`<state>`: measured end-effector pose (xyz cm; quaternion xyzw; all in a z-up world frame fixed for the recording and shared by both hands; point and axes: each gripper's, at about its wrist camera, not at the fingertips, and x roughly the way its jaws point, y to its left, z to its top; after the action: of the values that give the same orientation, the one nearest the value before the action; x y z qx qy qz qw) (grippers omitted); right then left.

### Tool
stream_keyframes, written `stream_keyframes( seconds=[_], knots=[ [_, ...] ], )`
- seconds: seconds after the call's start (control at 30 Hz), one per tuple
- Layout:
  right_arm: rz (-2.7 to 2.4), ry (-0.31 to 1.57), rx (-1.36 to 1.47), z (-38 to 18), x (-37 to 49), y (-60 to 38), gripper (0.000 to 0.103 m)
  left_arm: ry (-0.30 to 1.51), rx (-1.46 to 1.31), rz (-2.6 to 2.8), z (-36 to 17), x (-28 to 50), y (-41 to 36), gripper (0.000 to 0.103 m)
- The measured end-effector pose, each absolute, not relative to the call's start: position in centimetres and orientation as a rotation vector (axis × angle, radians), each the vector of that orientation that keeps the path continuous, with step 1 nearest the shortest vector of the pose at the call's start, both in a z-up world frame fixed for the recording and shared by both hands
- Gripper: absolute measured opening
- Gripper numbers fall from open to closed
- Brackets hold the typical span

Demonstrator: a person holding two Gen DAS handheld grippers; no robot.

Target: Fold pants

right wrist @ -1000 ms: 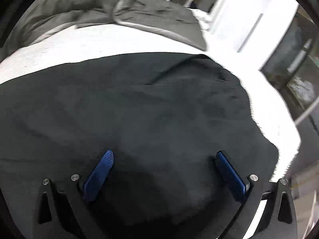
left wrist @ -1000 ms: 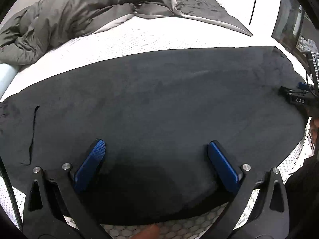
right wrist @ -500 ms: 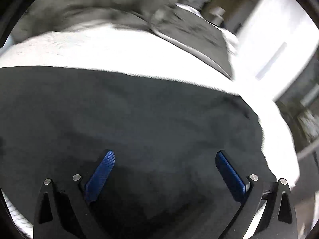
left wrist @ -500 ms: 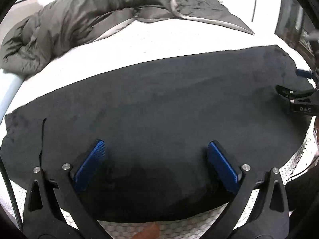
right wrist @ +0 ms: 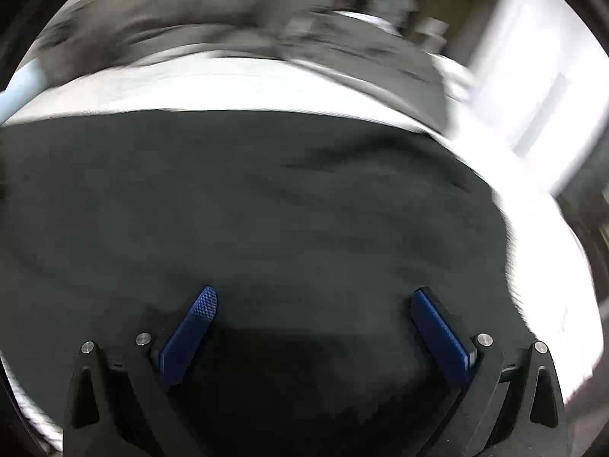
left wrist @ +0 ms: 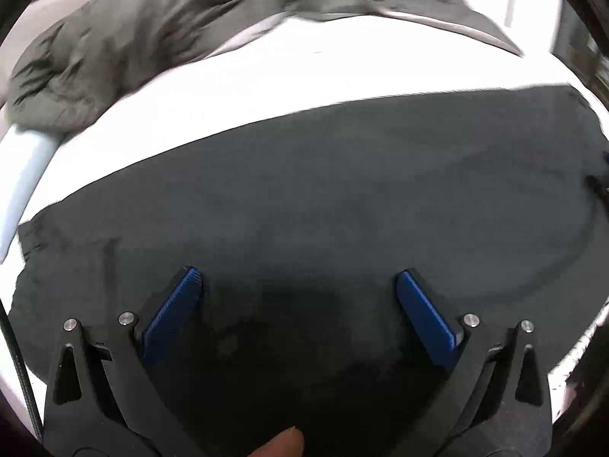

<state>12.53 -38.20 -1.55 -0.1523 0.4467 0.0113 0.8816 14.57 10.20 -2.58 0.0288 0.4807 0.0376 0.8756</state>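
Two grippers are hovering over the work and neither is gripping anything. We are reading the left gripper (left wrist: pixel 297 289) first: its blue fingers (left wrist: pixel 171 316) are standing wide apart with only dark cloth showing between them, nothing pinched. A fingertip of the person (left wrist: pixel 283 443) is showing at the bottom edge of that view.

We are locating the pants (left wrist: pixel 323 209) on the white bed (left wrist: pixel 304 72), lying flat as one broad black band running from the left side of the left wrist view to the right. We are judging them to be already laid double, leg on leg, since one long even outline is showing; we cannot confirm this. The far edge is running straight; the left end is looking a little rumpled, with a short dark slit or seam (left wrist: pixel 110 255) near it. A grey duvet (left wrist: pixel 114 38) is lying bunched beyond, well apart from the cloth.

We are moving to the right gripper (right wrist: pixel 314 301): its fingers (right wrist: pixel 188 337) are likewise spread, empty, above the same pants (right wrist: pixel 266 209). A few soft creases are crossing the fabric toward its rounded right end. This view is motion-blurred, so fine detail is not legible.

We are judging the crosswise folds as not yet done; no end is lifted.
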Motion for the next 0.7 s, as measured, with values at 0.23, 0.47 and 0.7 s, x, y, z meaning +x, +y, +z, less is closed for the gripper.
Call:
stream_keyframes(
  seconds=[0.23,0.47,0.7],
  knots=[
    [-0.09,0.936,-0.308,-0.7,13.8,-43.0,0.102,1.024,-0.071,0.258,-2.5,15.0,16.3,0.103],
    [0.066,0.868,-0.219,3.0,11.8,-38.3,0.102,0.948,0.033,0.098,0.5,15.9,8.6,0.102],
    [0.256,1.006,-0.217,0.2,17.7,-30.3,0.102,0.993,0.098,-0.043,-0.7,22.0,-0.8,0.102]
  ],
)
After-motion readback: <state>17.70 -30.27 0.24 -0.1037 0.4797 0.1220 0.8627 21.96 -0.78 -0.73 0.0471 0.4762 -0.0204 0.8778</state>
